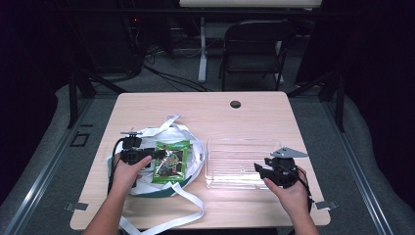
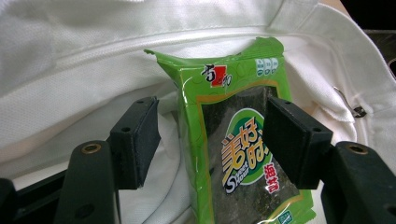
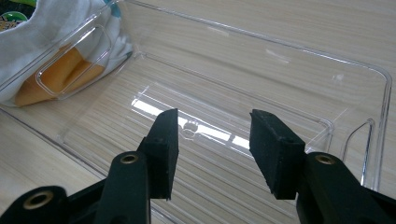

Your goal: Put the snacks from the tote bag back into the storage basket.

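A green seaweed snack packet (image 1: 170, 161) lies on a white cloth bag (image 1: 192, 147) at the table's left. My left gripper (image 1: 157, 154) reaches it from the left. In the left gripper view the packet (image 2: 224, 112) stands on edge between the wide jaws of the left gripper (image 2: 212, 135). The right pad lies against its face and the left pad stands off it, with the bag (image 2: 70, 70) behind. My right gripper (image 1: 259, 169) stands open at the near right corner of a clear plastic tray (image 1: 210, 166). Nothing is between the jaws of the right gripper (image 3: 212, 149), and the tray (image 3: 280, 60) is bare.
The bag's long white straps (image 1: 161, 220) trail toward the table's near edge. Something orange (image 3: 60, 74) shows through the tray's wall, beside the bag. A cable hole (image 1: 235, 104) sits at the table's far side, and a dark chair (image 1: 254, 44) stands beyond it.
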A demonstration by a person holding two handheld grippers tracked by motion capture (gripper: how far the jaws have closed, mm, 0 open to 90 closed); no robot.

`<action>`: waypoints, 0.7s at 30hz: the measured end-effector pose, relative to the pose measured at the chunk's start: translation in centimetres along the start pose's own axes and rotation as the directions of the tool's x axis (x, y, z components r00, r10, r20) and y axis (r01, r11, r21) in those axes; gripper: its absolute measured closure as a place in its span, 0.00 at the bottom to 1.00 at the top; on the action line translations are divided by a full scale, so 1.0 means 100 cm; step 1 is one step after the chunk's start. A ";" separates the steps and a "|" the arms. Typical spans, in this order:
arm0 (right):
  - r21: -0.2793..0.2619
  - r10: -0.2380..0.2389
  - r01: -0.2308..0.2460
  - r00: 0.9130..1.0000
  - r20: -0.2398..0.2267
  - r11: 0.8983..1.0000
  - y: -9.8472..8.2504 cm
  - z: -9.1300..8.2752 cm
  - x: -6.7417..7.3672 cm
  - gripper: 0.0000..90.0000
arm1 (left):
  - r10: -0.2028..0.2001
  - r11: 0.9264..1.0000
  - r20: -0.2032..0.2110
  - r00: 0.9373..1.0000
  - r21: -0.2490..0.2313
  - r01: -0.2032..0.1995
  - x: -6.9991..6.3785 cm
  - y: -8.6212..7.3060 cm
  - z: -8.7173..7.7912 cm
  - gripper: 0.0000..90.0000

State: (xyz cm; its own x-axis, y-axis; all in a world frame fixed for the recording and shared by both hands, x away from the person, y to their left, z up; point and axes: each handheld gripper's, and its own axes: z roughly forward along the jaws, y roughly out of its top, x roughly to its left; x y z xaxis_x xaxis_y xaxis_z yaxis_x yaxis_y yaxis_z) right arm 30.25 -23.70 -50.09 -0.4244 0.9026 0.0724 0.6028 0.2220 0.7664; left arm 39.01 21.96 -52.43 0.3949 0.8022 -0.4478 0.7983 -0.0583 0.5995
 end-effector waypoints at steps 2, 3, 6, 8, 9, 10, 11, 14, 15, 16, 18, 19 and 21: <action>0.002 -0.001 0.001 1.000 0.003 1.000 0.000 0.000 0.000 0.58 | -0.003 1.000 0.008 1.000 0.009 0.003 0.001 0.000 0.001 0.40; 0.002 -0.002 0.002 1.000 0.003 1.000 0.000 0.000 0.000 0.58 | -0.002 1.000 0.013 1.000 0.010 0.002 0.001 0.000 0.002 0.40; 0.006 -0.002 0.002 1.000 0.004 1.000 -0.001 0.000 0.000 0.58 | -0.005 1.000 0.018 1.000 0.019 0.005 0.001 0.000 0.004 0.40; 0.009 -0.005 0.005 1.000 0.005 1.000 -0.001 0.000 0.000 0.58 | -0.007 1.000 0.022 1.000 0.029 0.006 0.002 0.000 0.006 0.40; 0.009 -0.005 0.005 1.000 0.005 1.000 -0.001 0.000 0.000 0.58 | -0.005 0.999 0.023 1.000 0.033 0.004 0.002 0.000 0.007 0.40; 0.010 -0.005 0.005 1.000 0.005 1.000 -0.001 0.000 0.000 0.58 | -0.008 0.999 0.026 1.000 0.037 0.007 0.002 0.000 0.008 0.40; 0.011 -0.005 0.005 1.000 0.005 1.000 -0.001 0.000 0.001 0.58 | -0.008 0.999 0.028 1.000 0.041 0.006 0.003 0.000 0.008 0.40; 0.006 -0.003 0.003 1.000 0.006 1.000 -0.002 0.000 0.001 0.58 | -0.018 0.998 0.038 0.999 0.055 0.016 0.003 -0.001 0.012 0.40; 0.006 -0.002 0.002 1.000 0.006 1.000 -0.002 0.000 0.001 0.58 | -0.020 0.998 0.041 0.999 0.056 0.017 0.003 -0.001 0.013 0.40; 0.002 -0.002 0.002 1.000 0.004 1.000 -0.002 0.000 0.000 0.58 | -0.019 0.998 0.046 0.999 0.058 0.016 0.004 -0.001 0.014 0.40; 0.007 -0.002 0.002 1.000 0.008 1.000 -0.002 -0.001 0.000 0.58 | -0.022 0.998 0.050 0.999 0.059 0.019 0.003 -0.001 0.015 0.41; 0.005 -0.001 0.001 1.000 0.006 1.000 -0.002 -0.001 0.000 0.58 | -0.024 0.998 0.051 0.998 0.059 0.021 0.003 -0.001 0.015 0.41; 0.007 -0.001 0.001 1.000 0.011 1.000 -0.003 -0.001 0.000 0.58 | -0.022 0.997 0.053 0.998 0.070 0.019 0.004 0.000 0.017 0.41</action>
State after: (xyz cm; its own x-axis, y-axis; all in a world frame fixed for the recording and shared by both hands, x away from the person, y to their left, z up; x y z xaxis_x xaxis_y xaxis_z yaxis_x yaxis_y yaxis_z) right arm 29.97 -23.77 -50.21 -0.4176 0.9063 0.0651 0.6073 0.2251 0.7619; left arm 39.88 21.28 -53.74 0.4004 0.7707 -0.4957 0.8354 -0.0847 0.5431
